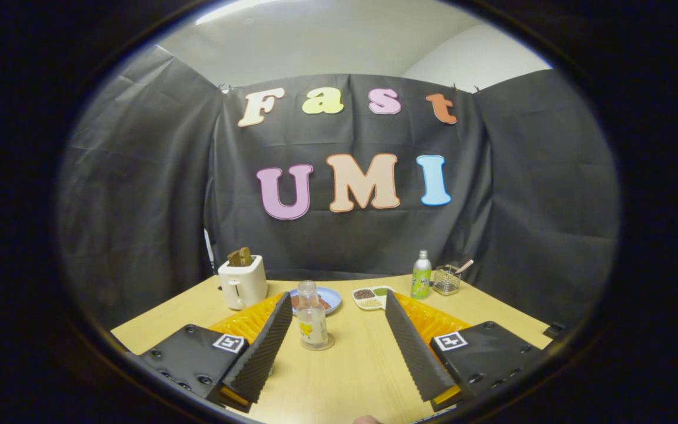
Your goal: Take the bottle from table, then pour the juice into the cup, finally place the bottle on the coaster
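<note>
A white toaster (243,282) with two slices of bread (239,257) sticking up from its slots stands near the far left corner of the wooden bench (351,377), close to the black cloth wall. To its right, a blue plate (331,297) with some reddish food lies toward the far edge. In front of that plate stands the bottle (312,318), clear, uncapped and upright, on a round clear coaster (317,344); a little pale liquid shows in its lower part. The tongs (337,301) are spread wide, pinching nothing. The bottle sits between the two fingers, much nearer the left finger and just beside its tip, with open bench between it and the right finger. Beyond the right fingertip lies a small white divided dish (371,298) holding brown, green and pale grains. Further right, near the far edge, stands a green bottle (421,275) with a silver cap, and just beside it a small wire basket (446,280) with a handle poking out toward the far right corner. I cannot make out a cup.
</note>
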The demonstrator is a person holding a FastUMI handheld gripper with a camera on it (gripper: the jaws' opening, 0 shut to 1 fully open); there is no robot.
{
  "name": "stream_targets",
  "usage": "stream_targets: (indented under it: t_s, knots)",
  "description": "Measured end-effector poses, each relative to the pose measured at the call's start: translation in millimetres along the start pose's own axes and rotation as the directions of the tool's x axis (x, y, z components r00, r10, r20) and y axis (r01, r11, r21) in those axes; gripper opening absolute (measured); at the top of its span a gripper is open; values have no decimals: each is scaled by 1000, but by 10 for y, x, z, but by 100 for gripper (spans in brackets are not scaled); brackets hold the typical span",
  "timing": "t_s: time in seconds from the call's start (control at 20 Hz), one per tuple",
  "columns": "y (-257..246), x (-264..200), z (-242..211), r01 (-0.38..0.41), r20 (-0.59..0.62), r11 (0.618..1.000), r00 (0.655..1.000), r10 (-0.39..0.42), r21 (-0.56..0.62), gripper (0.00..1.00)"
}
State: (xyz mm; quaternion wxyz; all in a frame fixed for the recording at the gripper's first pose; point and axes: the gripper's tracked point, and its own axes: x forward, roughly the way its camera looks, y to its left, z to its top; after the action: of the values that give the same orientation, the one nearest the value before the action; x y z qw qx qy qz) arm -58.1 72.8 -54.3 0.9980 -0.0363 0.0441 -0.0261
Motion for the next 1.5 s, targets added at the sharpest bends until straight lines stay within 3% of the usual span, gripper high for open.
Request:
stream_targets:
  t_s: [1.5]
  knots:
    - [-202,-287,318,60,84,998,995,-61,16,100]
